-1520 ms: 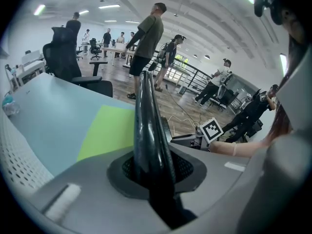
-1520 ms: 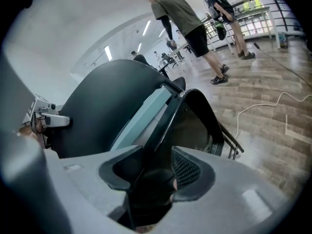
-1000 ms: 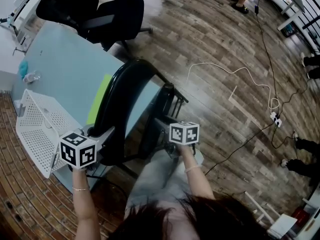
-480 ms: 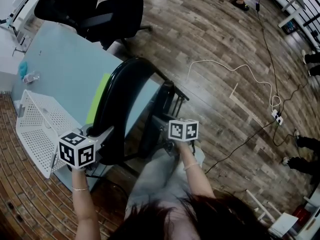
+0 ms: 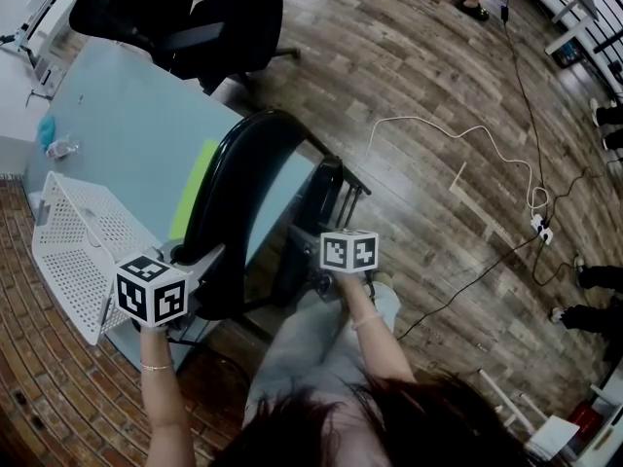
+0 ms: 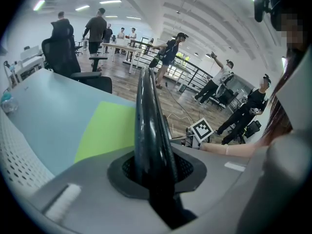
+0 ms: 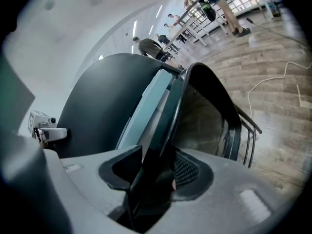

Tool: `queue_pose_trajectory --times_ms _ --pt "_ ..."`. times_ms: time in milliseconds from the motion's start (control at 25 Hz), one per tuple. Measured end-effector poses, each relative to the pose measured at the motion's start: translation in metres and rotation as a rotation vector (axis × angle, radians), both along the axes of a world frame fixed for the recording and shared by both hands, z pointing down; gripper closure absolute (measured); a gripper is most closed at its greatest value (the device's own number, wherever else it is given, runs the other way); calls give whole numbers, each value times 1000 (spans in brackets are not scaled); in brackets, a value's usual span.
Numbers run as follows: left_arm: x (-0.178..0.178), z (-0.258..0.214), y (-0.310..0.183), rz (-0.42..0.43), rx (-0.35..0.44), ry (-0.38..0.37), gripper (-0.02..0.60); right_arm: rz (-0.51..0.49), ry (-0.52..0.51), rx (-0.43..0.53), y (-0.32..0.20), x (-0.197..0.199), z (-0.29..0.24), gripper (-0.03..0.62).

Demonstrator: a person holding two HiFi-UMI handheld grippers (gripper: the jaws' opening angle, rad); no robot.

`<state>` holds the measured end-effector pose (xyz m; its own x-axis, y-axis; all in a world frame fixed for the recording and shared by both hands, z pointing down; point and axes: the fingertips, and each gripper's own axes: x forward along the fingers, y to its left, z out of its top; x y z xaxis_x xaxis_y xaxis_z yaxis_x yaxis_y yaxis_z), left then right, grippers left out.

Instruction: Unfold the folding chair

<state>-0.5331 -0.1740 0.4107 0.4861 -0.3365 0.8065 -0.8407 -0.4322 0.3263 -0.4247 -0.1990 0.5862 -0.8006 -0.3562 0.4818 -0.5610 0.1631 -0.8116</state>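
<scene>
- Wood-plank floor all round, a pale blue counter on the left carrying a white basket, a black office chair beyond it, and a white cable snaking over the boards.
- Right in front of the person, just beside the counter's near corner, stands the black folding chair. It's not yet opened out: backrest and seat both stand near upright, with only a slim gap between them.
- Both claws are on it, 1 per panel. I read this as the pull-apart step, with the grips set and the spread barely begun.
- Left claw: jaws drawn in narrow, pinching the thin glossy edge of the backrest, which runs straight up between the pads.
- Right claw: jaws a good deal wider, clamped on the thicker edge of the seat, with the dark rim filling the space between the pads.
- Next move, as I judge it: the left claw holds the backrest steady while the right swings the seat down and away from it until the seat lies level and the legs spread.
- That calls for a firm pinch on both sides, since those smooth edges look ready to slip. It also needs some clearance from the counter so the frame can open freely.
</scene>
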Motion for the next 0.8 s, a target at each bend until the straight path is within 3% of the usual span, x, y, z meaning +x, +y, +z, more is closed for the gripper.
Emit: queue_pose_trajectory --times_ms 640,800 --pt "1 0 -1 -3 16 -33 515 -4 5 58 -2 3 -8 456" --pt "10 -3 2 -24 14 -55 518 20 -8 17 0 9 -7 481"
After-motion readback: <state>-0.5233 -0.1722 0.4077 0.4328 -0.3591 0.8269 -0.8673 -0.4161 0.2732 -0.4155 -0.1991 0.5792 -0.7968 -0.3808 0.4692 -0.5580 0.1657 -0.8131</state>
